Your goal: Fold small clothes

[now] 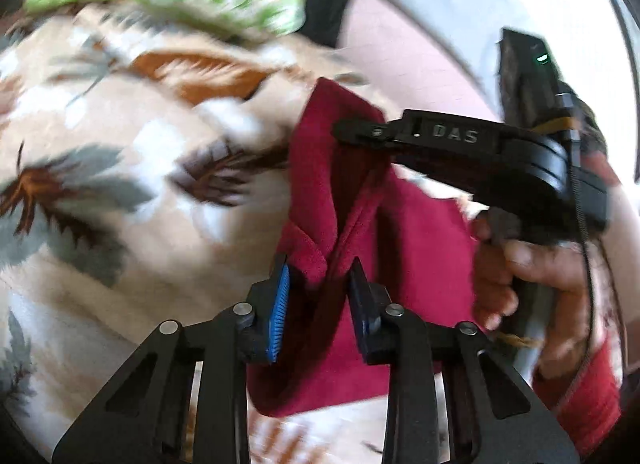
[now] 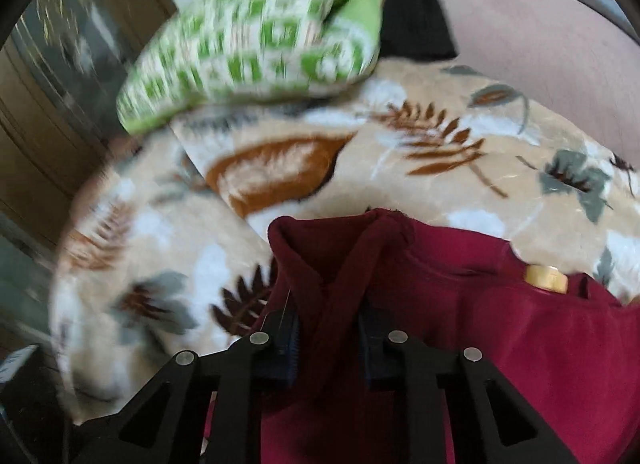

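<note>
A small dark red garment (image 1: 416, 248) lies bunched over a beige leaf-print blanket (image 1: 120, 192). My left gripper (image 1: 320, 296) is shut on a fold of the red garment, its blue pads pressing the cloth. In the right wrist view my right gripper (image 2: 328, 340) is shut on another fold of the same red garment (image 2: 540, 328). The right gripper also shows in the left wrist view (image 1: 348, 130), held by a hand (image 1: 532, 276), its tip on the far edge of the garment. Both views are motion-blurred.
A green-and-white patterned pillow (image 2: 256, 44) lies at the far end of the blanket (image 2: 400, 168). Something black (image 2: 416, 16) lies behind the pillow. A small yellowish round object (image 2: 546, 278) shows at the garment's right edge. A wooden wall (image 2: 52, 136) is at left.
</note>
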